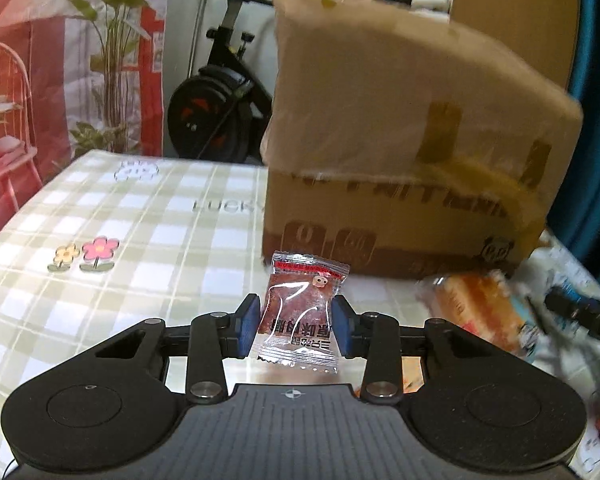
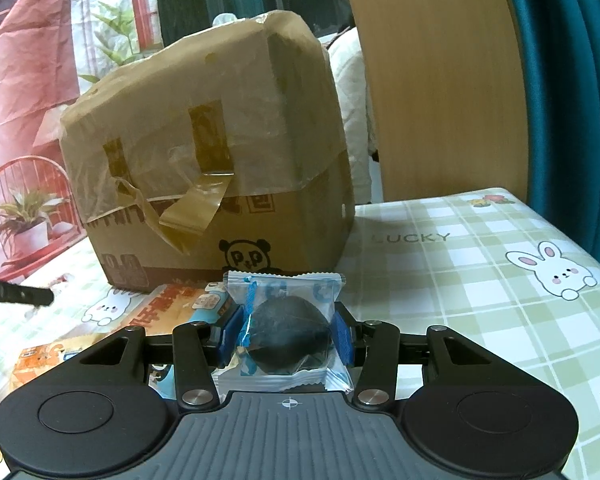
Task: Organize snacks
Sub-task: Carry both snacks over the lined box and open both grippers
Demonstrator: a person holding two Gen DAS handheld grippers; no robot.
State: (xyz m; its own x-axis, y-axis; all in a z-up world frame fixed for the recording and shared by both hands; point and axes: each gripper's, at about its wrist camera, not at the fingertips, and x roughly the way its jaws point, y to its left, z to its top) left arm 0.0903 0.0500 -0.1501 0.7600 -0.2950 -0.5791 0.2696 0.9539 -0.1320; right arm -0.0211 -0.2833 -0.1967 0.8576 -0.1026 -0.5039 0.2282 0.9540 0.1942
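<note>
The cardboard box [image 2: 208, 152] blocks ahead; the tablecloth [image 2: 480, 280] rightward seems free.

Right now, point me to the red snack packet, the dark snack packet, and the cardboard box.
red snack packet [image 1: 300, 312], left wrist view, packet's middle.
dark snack packet [image 2: 286, 334], right wrist view, the dark lump inside.
cardboard box [image 2: 204, 128], right wrist view, taped front face.

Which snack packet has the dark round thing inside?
The clear blue-printed packet pinched in the right tool. It holds a dark round lump. The left tool grips a red-topped packet with a flat reddish-brown slab instead.
</note>
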